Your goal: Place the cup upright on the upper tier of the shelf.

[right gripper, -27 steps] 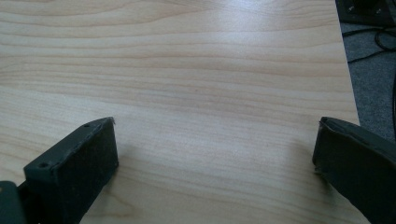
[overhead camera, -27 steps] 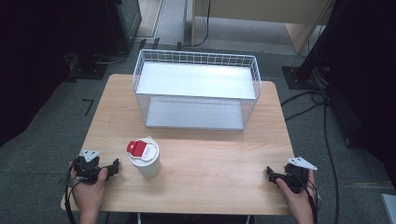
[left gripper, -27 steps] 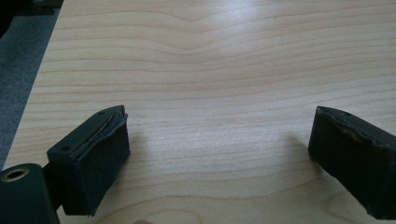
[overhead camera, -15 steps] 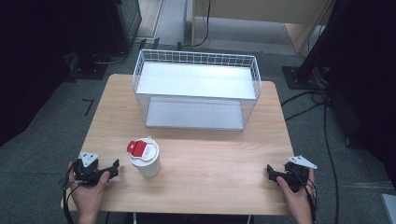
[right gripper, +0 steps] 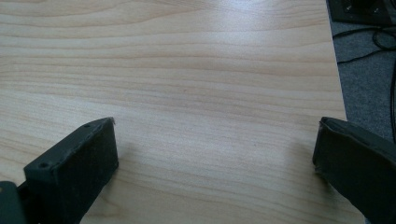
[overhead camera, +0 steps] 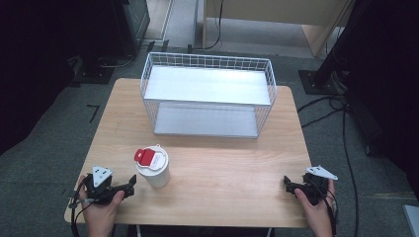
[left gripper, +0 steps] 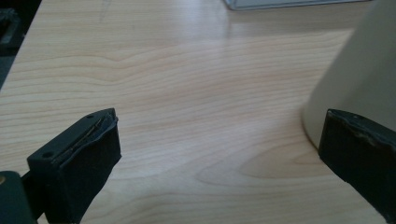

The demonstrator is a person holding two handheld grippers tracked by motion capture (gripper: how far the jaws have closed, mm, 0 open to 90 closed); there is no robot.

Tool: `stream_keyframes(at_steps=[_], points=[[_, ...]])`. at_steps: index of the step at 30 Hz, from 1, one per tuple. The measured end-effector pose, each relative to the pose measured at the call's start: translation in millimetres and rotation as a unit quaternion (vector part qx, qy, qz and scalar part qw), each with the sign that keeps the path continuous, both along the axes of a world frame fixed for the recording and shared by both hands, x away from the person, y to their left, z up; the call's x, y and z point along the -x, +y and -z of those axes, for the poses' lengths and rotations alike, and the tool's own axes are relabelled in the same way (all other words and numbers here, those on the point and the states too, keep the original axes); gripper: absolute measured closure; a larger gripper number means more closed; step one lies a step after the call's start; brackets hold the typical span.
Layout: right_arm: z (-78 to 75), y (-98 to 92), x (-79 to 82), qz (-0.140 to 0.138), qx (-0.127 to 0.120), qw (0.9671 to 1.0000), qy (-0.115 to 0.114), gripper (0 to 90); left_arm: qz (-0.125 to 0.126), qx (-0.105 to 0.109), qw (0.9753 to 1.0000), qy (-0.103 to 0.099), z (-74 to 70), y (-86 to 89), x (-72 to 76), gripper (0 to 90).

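Observation:
A white cup (overhead camera: 154,171) with a red tab on its lid stands on the wooden table (overhead camera: 222,163), left of the middle and towards the front. My left gripper (overhead camera: 131,181) lies low on the table just to the left of the cup and points at it. It is open, and in the left gripper view the cup's wall (left gripper: 359,65) rises right behind the right jaw, with bare wood between the gripper's (left gripper: 219,140) jaws. My right gripper (overhead camera: 287,183) rests near the front right corner. It (right gripper: 215,149) is open over bare wood.
A white wire basket (overhead camera: 207,61) with a pale floor stands at the back middle of the table. In the right gripper view the table's right edge (right gripper: 337,70) is close, with grey carpet and cables (right gripper: 373,42) beyond it. Black stands and cables (overhead camera: 341,103) lie on the floor to the right.
My left gripper has crept slightly towards the front edge and the cup. The right gripper and the cup have stayed put.

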State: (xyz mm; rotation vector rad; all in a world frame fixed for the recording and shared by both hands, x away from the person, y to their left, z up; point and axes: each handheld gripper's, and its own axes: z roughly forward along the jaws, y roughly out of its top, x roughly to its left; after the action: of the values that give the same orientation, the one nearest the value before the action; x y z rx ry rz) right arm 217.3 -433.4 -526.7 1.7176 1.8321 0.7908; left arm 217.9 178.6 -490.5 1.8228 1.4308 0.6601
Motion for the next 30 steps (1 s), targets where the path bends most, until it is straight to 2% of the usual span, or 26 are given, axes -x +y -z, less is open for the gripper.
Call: stream_keyframes(at_steps=[1,2,3,6,13,16,23,24,28,30], points=[[0.0,0.0,0.0,0.0,0.0,1.0,0.0,0.0,0.013,0.003,0.9999,0.0,1.0,-4.6,3.4,0.0],[0.0,0.0,0.0,0.0,0.0,1.0,0.0,0.0,0.013,0.003,0.9999,0.0,1.0,-4.6,3.4,0.0],[0.0,0.0,0.0,0.0,0.0,1.0,0.0,0.0,0.024,0.019,0.9995,0.0,2.0,-8.6,6.0,0.0],[0.0,-0.1,0.6,-0.001,0.001,1.0,0.0,0.0,0.031,0.031,0.999,0.0,2.3,-13.6,8.5,0.0],[0.1,-0.8,2.3,-0.003,0.001,1.0,-0.001,0.0,0.056,0.048,0.9972,-0.009,-2.2,-29.6,19.9,0.0],[0.1,-0.8,2.3,-0.003,0.001,1.0,-0.001,0.0,0.062,0.05,0.9968,-0.01,-1.6,-34.3,21.9,0.0],[0.1,-0.8,2.3,-0.003,0.001,1.0,-0.001,0.0,0.079,0.071,0.9943,-0.011,4.3,-51.1,21.6,0.0],[0.1,-0.8,2.3,-0.003,0.001,1.0,-0.001,0.0,0.074,0.078,0.9941,-0.013,4.7,-56.1,20.2,0.0],[0.1,-0.8,2.3,-0.004,0.001,1.0,-0.001,0.0,0.067,0.082,0.9942,-0.02,4.9,-62.5,17.0,0.0],[0.1,-0.8,2.3,-0.003,0.001,1.0,-0.001,0.0,0.058,0.103,0.9928,-0.021,5.4,-65.5,13.9,0.0]])
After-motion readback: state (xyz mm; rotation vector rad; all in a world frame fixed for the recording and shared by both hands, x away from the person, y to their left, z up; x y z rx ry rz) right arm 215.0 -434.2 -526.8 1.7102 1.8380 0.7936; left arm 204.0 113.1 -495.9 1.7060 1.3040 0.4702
